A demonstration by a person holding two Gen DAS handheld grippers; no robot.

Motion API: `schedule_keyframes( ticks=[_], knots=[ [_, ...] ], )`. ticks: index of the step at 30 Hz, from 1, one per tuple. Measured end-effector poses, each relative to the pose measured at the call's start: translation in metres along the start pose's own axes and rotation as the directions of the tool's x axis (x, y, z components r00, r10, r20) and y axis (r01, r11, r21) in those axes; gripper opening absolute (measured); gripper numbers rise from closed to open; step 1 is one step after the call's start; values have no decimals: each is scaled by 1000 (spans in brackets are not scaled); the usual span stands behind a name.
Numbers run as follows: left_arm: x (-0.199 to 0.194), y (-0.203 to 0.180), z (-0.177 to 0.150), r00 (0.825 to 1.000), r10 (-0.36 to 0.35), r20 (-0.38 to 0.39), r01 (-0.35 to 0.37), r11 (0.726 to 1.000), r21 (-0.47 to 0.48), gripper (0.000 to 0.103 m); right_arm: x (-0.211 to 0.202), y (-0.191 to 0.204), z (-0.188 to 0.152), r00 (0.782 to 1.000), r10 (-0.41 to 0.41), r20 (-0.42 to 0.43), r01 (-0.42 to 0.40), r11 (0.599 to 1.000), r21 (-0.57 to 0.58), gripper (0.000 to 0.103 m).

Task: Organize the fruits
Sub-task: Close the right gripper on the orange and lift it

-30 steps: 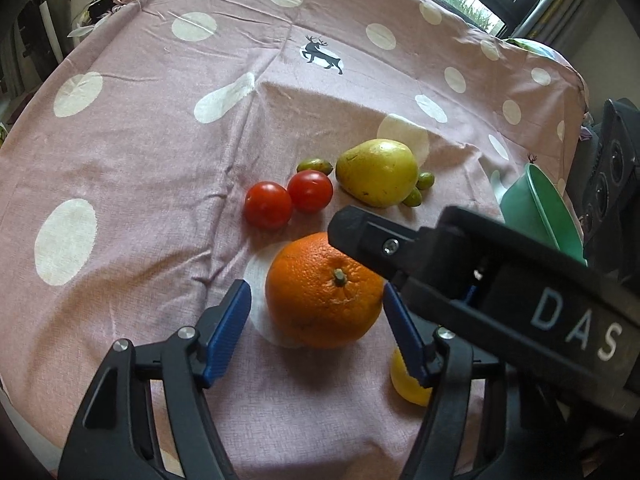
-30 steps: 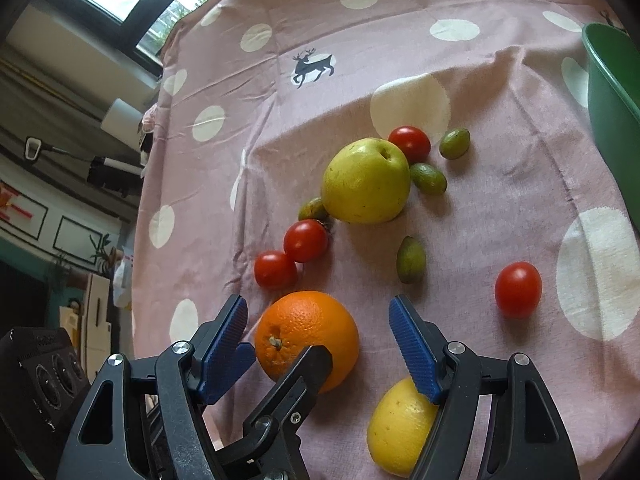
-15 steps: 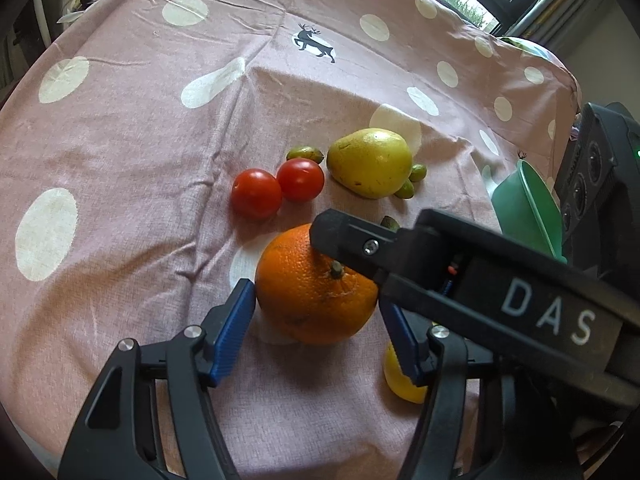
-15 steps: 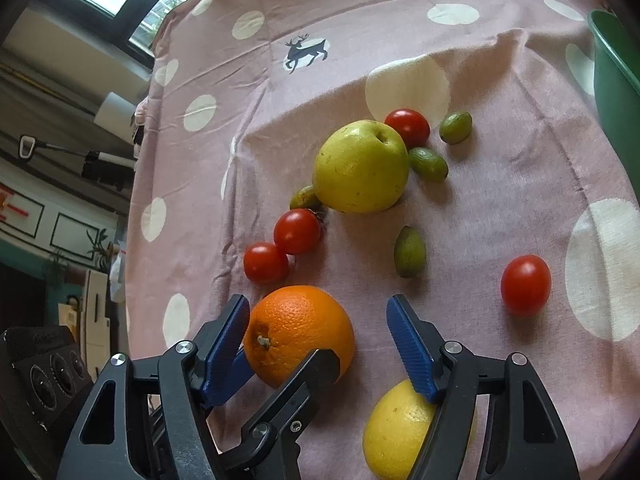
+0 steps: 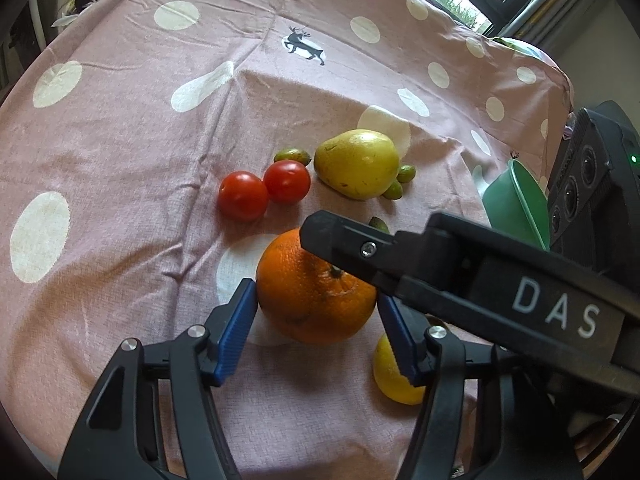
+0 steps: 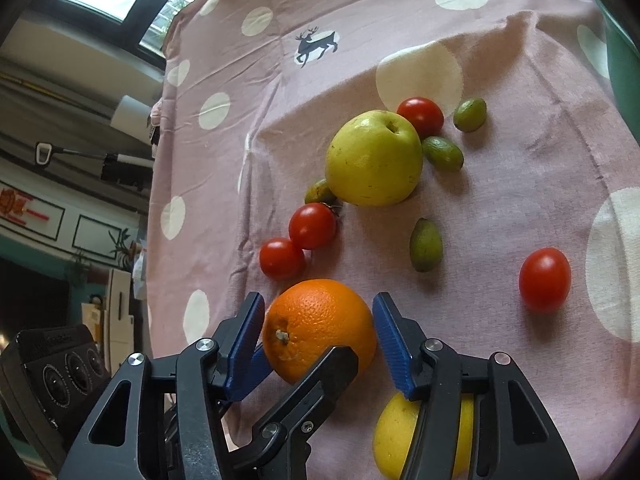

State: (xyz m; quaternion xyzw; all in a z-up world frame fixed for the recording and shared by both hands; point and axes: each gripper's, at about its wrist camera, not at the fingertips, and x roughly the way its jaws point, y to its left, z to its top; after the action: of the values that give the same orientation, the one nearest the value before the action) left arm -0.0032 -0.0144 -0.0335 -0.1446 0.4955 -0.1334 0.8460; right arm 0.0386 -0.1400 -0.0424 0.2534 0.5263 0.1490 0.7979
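Observation:
An orange [image 5: 312,292] lies on the pink dotted cloth [image 5: 120,140]. My left gripper [image 5: 316,312] is closed around it, both blue pads touching its sides. My right gripper [image 6: 318,328] also straddles the same orange [image 6: 320,324], its jaws narrowed with the left pad touching and the right pad just off the peel. The right gripper's body crosses the left wrist view over the orange's top. A yellow lemon [image 6: 404,440] lies under the right gripper's right finger. A yellow-green apple [image 6: 374,158], tomatoes [image 6: 312,226] and small green fruits [image 6: 426,244] lie beyond.
A green bowl [image 5: 516,204] stands at the right, its rim also showing in the right wrist view [image 6: 622,52]. A lone tomato [image 6: 544,280] lies to the right. A black camera unit [image 5: 592,184] stands past the bowl.
Both grippers have moved in on the orange and narrowed their jaws. The left pads went from wide apart to touching the orange's sides.

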Motion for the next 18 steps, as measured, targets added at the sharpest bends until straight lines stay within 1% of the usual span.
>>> schedule_keyframes(
  ticks=[4, 8, 14, 18],
  knots=[
    [-1, -11, 0, 1000, -11, 26, 10, 999, 31, 61, -11, -4, 0, 1000, 10, 28, -10, 1000, -2, 59],
    [7, -19, 0, 1000, -30, 9, 29, 998, 46, 62, -19, -15, 1, 999, -6, 44, 5, 1000, 16, 59],
    [13, -24, 0, 999, -33, -6, 34, 997, 65, 62, -19, -26, 3, 999, -33, 17, 32, 999, 43, 59],
    [12, -20, 0, 999, -43, -6, 43, 997, 60, 63, -19, -23, 2, 999, -36, 17, 35, 999, 36, 59]
  ],
)
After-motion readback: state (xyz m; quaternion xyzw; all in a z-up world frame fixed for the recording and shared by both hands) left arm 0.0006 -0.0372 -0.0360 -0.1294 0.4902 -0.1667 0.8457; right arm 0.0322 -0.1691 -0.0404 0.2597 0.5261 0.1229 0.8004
